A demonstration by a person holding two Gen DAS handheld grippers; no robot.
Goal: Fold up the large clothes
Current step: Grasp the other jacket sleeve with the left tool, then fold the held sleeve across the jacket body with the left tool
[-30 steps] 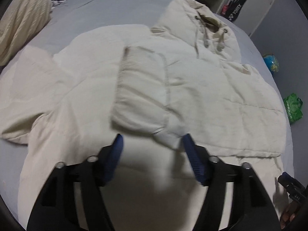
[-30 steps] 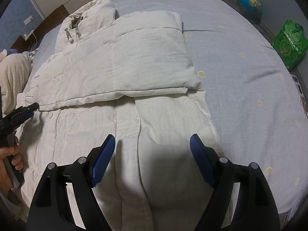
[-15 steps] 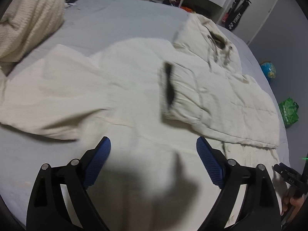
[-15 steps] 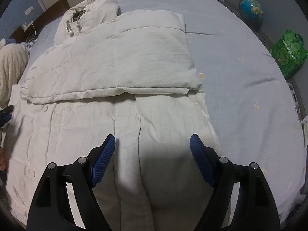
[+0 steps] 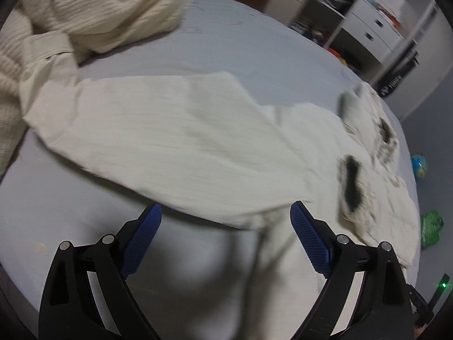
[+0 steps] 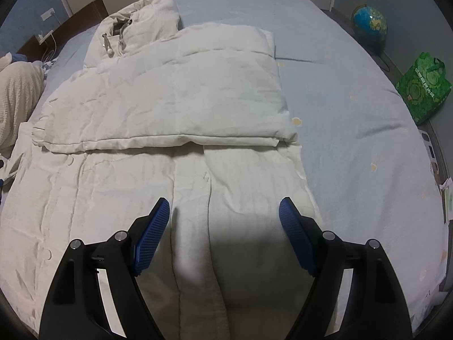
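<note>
A cream hooded puffer jacket [image 6: 170, 119] lies flat on the grey-blue bed [image 6: 354, 119]. Its right sleeve is folded across the chest. Its hood [image 6: 141, 19] lies at the far end. In the left wrist view the jacket's other sleeve [image 5: 170, 141] lies spread out to the left, blurred. My left gripper [image 5: 225, 221] is open and empty, just above that sleeve's near edge. My right gripper [image 6: 223, 212] is open and empty over the jacket's lower front, near the button placket [image 6: 206, 187].
A cream knitted garment [image 5: 85, 14] is heaped at the bed's far left. A green bag [image 6: 424, 85] and a globe [image 6: 369, 22] stand on the floor to the right. White drawers [image 5: 368, 28] stand beyond the bed.
My left gripper let go of the folded sleeve cuff, opened wider and swung left to the spread sleeve. My right gripper has barely moved.
</note>
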